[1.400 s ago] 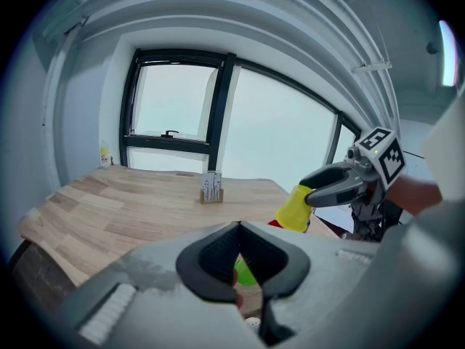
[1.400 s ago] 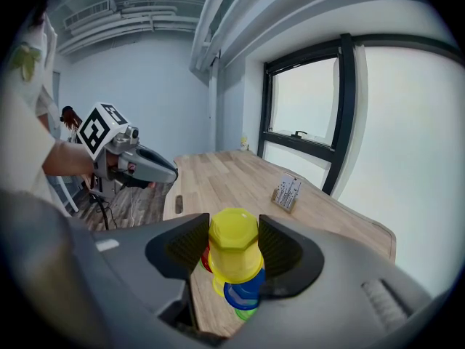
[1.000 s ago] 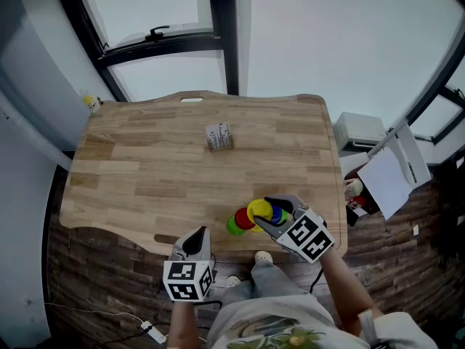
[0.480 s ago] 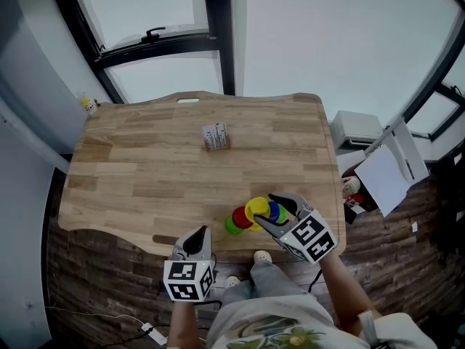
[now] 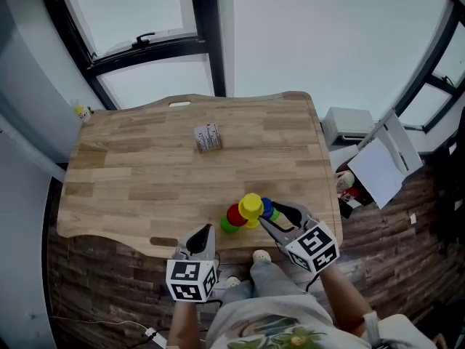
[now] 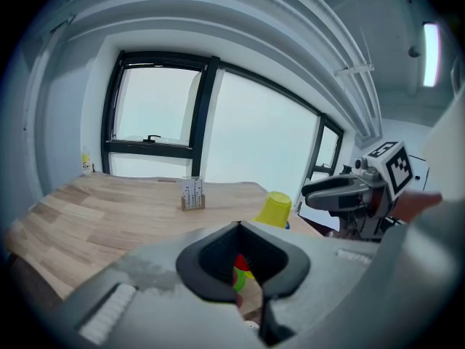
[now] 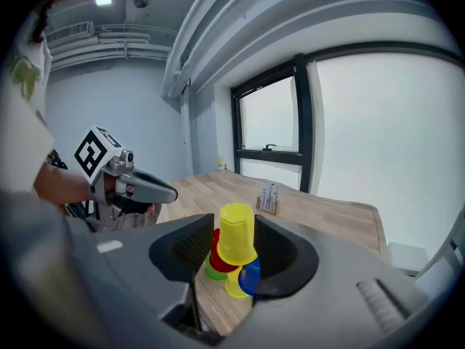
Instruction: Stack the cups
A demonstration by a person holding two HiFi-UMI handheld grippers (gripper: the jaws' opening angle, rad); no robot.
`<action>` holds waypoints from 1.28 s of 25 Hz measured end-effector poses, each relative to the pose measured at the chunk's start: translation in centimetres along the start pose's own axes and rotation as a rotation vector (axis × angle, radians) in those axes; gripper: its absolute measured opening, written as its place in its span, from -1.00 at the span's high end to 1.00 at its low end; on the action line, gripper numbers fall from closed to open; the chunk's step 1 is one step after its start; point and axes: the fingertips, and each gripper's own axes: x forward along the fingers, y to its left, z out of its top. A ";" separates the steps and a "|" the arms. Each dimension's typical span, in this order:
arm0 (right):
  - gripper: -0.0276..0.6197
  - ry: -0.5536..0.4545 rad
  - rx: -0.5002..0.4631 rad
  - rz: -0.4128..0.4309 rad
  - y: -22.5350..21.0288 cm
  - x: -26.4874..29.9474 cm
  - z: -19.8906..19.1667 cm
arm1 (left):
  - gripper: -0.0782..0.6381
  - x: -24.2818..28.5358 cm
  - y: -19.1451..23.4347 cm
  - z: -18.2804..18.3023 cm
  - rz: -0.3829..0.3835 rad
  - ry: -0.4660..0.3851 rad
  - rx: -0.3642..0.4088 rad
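Right gripper (image 5: 267,214) eased back off inverted yellow cup (image 5: 251,206) by desk (image 5: 145,173) near edge, jaws just closing partway, apart, gripping nothing, left gripper (image 5: 204,233) closed, empty.

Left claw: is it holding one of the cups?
No, the left claw is shut on nothing; the cups stand on the table beyond its tips.

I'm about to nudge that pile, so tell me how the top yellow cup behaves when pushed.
The top yellow cup looks like thin plastic, so probably light and easy to shift. It seems perched upside-down on the red cup and blue cup, so a sideways push would likely tip it off. Its round tapered wall may let it roll afterwards.
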 end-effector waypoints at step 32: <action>0.92 -0.007 0.080 -0.087 6.2 -6.1 -4.7 | 0.76 -2.5 -8.2 -2.3 -0.154 -0.021 0.122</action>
